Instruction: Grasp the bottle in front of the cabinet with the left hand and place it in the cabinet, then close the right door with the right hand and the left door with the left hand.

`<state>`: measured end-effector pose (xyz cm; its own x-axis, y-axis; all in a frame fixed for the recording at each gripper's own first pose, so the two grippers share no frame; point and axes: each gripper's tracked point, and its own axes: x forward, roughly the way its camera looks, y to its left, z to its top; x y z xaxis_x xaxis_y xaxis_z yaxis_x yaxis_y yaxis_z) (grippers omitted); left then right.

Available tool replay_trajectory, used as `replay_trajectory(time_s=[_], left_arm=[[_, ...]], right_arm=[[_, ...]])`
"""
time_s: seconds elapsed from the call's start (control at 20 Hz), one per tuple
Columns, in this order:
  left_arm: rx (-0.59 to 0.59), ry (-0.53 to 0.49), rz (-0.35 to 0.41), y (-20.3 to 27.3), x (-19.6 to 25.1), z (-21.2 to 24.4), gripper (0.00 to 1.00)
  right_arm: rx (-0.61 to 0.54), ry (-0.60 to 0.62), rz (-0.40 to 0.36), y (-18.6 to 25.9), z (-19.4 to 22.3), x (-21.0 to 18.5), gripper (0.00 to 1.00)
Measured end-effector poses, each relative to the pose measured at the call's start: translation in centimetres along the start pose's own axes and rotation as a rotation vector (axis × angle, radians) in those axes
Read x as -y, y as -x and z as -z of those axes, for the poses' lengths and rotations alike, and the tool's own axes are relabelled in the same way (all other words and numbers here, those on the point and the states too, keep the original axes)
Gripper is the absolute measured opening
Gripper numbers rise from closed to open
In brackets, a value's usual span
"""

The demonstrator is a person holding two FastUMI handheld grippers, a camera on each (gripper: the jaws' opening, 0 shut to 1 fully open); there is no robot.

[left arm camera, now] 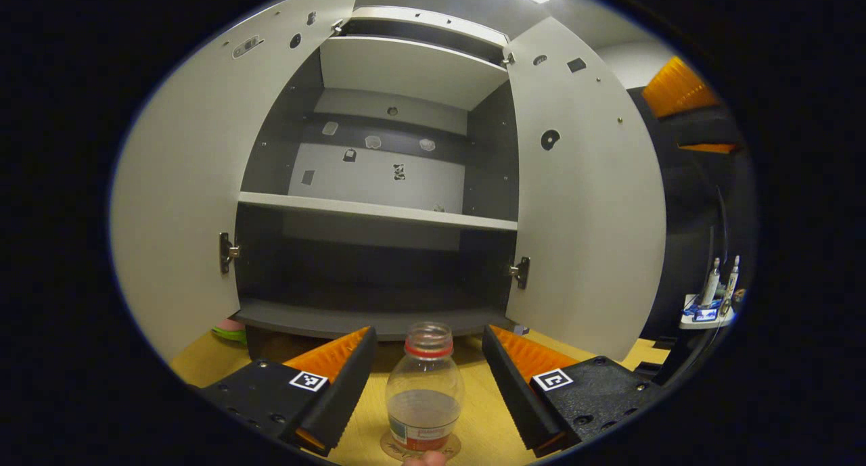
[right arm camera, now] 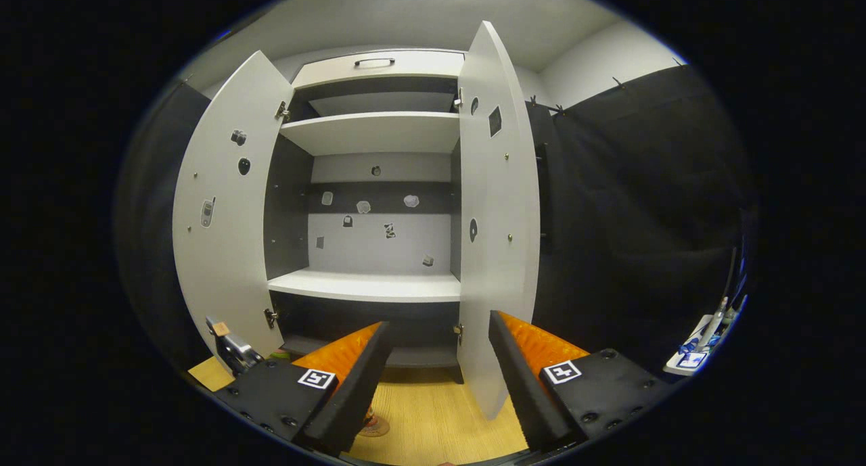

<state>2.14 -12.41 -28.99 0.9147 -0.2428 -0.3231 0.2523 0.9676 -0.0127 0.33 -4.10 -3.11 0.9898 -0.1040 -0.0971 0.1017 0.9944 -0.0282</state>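
A clear bottle with a red neck ring and a little liquid stands on a round coaster on the wooden table, just before the cabinet. My left gripper is open, one finger on each side of the bottle, both apart from it. The left door and the right door both stand wide open. In the right gripper view, my right gripper is open and holds nothing, facing the right door's edge. The left gripper shows at the lower left there.
Inside the cabinet are pale shelves and a dark bottom compartment. A white tray of small tools sits at the far right against the black cloth wall. Something green lies by the left door's foot.
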Motion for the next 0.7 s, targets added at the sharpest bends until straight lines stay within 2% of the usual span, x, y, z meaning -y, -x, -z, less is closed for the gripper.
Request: replay_trajectory(time_s=[0.2, 0.4, 0.45, 0.5, 0.7], left_arm=[[-0.095, 0.039, 0.011, -0.1, 0.3, 5.6, 0.95], [-0.130, 0.060, -0.061, -0.2, -1.4, 8.1, 0.95], [-0.128, 0.042, -0.088, 0.1, -2.1, 7.7, 0.87], [-0.142, 0.027, -0.084, 0.3, -2.2, 7.7, 0.73], [-0.165, 0.083, -0.078, 1.7, -2.7, 3.4, 0.70]], right_arm=[[-0.045, 0.011, -0.019, -0.4, 1.1, -0.1, 0.96], [-0.063, 0.017, -0.059, -0.7, 1.4, -1.0, 0.96], [-0.063, 0.017, -0.060, -0.8, 1.5, -1.1, 0.96], [-0.064, 0.017, -0.062, -0.8, 1.6, -1.0, 0.96], [-0.045, 0.044, -0.053, -0.4, 1.4, -0.2, 0.96]])
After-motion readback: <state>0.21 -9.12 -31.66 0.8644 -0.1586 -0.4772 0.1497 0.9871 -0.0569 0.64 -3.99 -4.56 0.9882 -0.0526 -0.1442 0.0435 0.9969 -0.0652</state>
